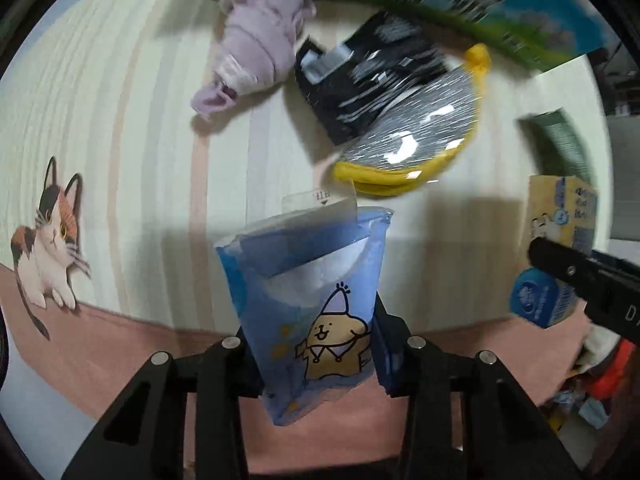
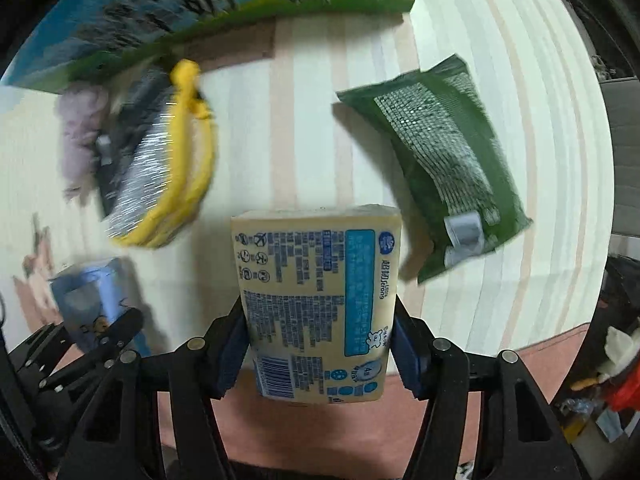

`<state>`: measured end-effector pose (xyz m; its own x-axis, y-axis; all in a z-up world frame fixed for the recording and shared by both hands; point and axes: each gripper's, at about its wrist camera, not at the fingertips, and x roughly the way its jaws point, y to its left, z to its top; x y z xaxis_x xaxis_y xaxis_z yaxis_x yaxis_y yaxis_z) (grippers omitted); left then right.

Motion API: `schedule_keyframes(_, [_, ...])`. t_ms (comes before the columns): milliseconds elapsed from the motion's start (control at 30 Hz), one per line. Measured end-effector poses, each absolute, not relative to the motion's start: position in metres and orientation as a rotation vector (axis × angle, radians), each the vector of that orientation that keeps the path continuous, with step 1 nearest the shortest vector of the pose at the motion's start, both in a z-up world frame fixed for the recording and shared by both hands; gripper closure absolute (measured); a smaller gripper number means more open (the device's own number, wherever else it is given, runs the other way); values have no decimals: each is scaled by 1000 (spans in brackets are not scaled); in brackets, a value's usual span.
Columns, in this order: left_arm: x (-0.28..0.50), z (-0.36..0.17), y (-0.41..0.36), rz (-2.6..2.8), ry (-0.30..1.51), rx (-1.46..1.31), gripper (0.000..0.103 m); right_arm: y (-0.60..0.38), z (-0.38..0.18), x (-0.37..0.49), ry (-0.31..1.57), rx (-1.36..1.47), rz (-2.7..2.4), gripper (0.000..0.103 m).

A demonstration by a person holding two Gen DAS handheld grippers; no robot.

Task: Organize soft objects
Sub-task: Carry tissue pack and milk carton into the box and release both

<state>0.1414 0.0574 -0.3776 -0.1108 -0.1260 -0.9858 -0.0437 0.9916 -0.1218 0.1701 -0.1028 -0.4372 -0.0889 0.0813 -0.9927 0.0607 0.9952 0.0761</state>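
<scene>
Both grippers carry tissue packs above the striped counter point(image 2: 360, 120).

The blue tissue pack point(image 1: 308, 300) with a cartoon star is clamped in the left gripper point(image 1: 316, 356); the yellow tissue pack point(image 2: 320, 300) is pinched between the fingers point(image 2: 404, 352) of the right gripper point(image 2: 318, 354). Beyond lie a green wipes pack point(image 2: 440, 160), a yellow-rimmed silver mitt point(image 1: 416, 136), a black pouch point(image 1: 360, 84) overlapping it, lilac cloth point(image 1: 256, 44), and a green-blue box point(image 1: 460, 0) at the back. A cat picture point(image 1: 48, 236) marks the counter's left.

Even indoor light falls from above, throwing soft shadows on the striped worktop point(image 1: 140, 128). Motion blur smears the upper frame in both views; glare flecks the silver pouch point(image 1: 416, 128). Fisheye curvature bends edges, corners vignetted black.
</scene>
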Motion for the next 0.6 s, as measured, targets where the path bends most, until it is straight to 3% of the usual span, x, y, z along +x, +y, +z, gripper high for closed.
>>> schedule_keyframes(233, [167,-280,71,-179,1537,-224,66,-112,-348,165,1530,216,135,38])
schedule_keyframes(400, [245,-225,28,-239,1435,-203,66,-111,-259,224,1407,225,209,38])
schedule_keyframes(600, [359,-214,17,-223,1400,-114,66,-103,-229,317,1350,176,173,38])
